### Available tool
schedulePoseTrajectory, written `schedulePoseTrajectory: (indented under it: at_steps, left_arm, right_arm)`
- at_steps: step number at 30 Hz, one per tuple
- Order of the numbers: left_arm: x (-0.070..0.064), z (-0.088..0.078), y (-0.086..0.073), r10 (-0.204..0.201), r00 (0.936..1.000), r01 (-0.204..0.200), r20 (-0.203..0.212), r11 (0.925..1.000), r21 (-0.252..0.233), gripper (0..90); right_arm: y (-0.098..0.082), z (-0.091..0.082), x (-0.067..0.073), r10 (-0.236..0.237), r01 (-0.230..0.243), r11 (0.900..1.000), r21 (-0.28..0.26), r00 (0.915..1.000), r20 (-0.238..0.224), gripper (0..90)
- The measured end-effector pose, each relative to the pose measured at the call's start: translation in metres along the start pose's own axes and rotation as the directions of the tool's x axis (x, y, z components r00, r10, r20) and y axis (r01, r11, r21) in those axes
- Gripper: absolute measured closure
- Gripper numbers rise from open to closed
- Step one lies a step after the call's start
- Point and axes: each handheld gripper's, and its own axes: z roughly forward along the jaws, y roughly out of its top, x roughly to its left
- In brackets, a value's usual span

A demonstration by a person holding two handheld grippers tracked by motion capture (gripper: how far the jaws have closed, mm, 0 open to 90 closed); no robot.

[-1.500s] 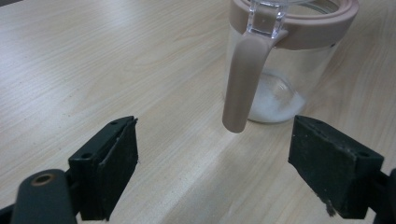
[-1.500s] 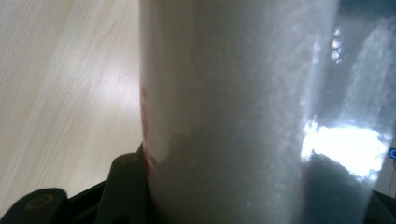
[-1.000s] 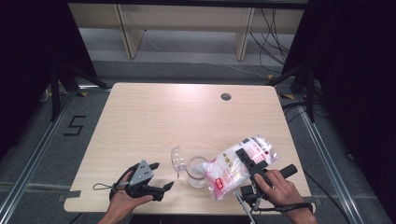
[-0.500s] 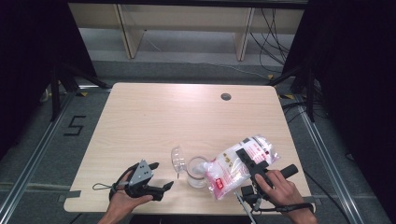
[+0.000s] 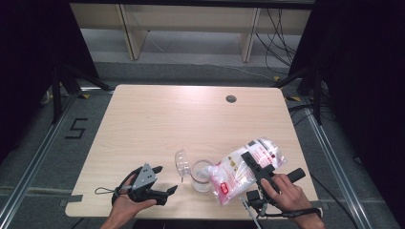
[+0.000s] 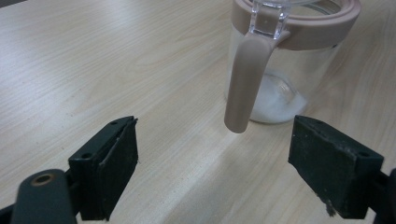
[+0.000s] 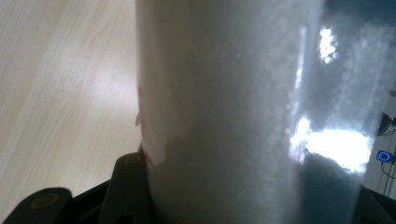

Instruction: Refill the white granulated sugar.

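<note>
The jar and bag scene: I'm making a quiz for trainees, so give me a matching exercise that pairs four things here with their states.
Things:
1. jar
2. bag
3. left gripper
4. lid

States:
A. jaws open, nothing between them
B. tilted toward the jar, clamped in the right gripper
C. flipped open beside the rim
D. upright on the table, a little white powder at the bottom

Pairs: 1-D, 2-B, 3-A, 4-C
</note>
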Motion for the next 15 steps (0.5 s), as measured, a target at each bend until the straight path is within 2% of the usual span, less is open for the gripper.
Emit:
schedulePoseTrajectory:
  at_steps: [2,3,5,15]
  left_arm:
    - [0.0006,-0.0005,-0.0001,0.003,1.0000,-0.003,-0.004,1.0000,0.009,15.4]
    - [0.0026,-0.0014,0.0007,0.031,0.9995,-0.031,-0.010,0.9994,0.014,15.4]
    - [0.0026,-0.0016,0.0009,0.030,0.9995,-0.030,-0.013,0.9995,0.013,15.4]
    - [0.0026,-0.0015,0.0007,0.031,0.9994,-0.031,-0.012,0.9994,0.015,15.3]
  right_arm:
    - [0.0001,-0.0001,-0.0002,-0.001,0.001,1.000,0.000,1.0000,0.001,54.4]
    - [0.0002,0.0003,-0.0016,-0.014,0.014,1.000,-0.009,0.9999,-0.001,54.5]
    - [0.0001,-0.0004,-0.0009,-0.005,0.006,1.000,-0.008,0.9998,0.020,54.6]
    - [0.0005,-0.0011,-0.0010,-0.005,0.005,1.000,-0.007,0.9998,0.022,55.2]
